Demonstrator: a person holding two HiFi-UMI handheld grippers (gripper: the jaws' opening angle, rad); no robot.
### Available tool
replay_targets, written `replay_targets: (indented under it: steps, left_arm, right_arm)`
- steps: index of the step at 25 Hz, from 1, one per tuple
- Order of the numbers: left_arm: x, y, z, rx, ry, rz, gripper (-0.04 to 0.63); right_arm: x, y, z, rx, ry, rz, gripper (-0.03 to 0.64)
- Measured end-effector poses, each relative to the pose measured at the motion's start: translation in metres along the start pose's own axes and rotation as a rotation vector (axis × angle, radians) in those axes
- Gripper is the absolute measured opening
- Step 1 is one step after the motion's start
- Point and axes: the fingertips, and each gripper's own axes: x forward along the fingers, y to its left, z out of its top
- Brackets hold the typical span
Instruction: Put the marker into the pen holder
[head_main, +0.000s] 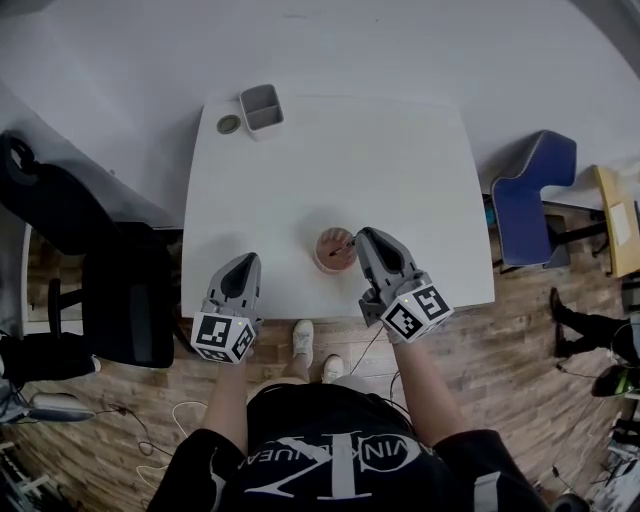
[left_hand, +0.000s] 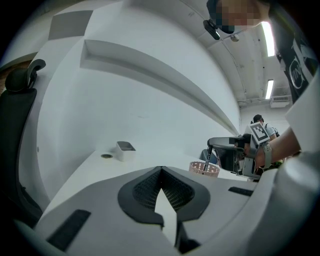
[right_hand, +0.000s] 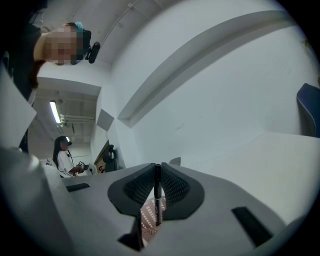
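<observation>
A pink mesh pen holder (head_main: 328, 255) stands near the front edge of the white table (head_main: 330, 170). My right gripper (head_main: 354, 242) is just right of it, shut on a thin black marker (head_main: 341, 246) whose lower end dips into the holder's mouth. In the right gripper view the marker (right_hand: 157, 192) stands upright between the pads, with the holder (right_hand: 148, 216) below it. The left gripper (head_main: 246, 262) rests at the table's front left, shut with nothing in it. From the left gripper view (left_hand: 160, 170) the holder (left_hand: 204, 169) and marker (left_hand: 208, 156) show at right.
A grey rectangular box (head_main: 262, 108) and a small round object (head_main: 229, 124) sit at the table's far left corner. A black chair (head_main: 110, 290) stands left of the table, a blue chair (head_main: 535, 195) right of it. The person's shoes (head_main: 303, 340) are below the front edge.
</observation>
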Motion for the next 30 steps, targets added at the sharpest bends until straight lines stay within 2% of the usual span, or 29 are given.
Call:
replay_targets:
  steps: [12,20,30]
  left_arm:
    - [0.002,0.003,-0.022,-0.039,0.021,-0.011,0.014]
    - [0.000,0.001,-0.031,-0.060,0.025,-0.004,0.014]
    - [-0.005,0.004,-0.034,-0.068,0.024,0.002,0.014]
  right_arm:
    - [0.011,0.007,-0.034,-0.005,0.055,0.018,0.049]
    - [0.011,0.008,-0.042,-0.009,0.074,0.037,0.049]
    - [0.012,0.009,-0.045,-0.065,0.100,0.047,0.051]
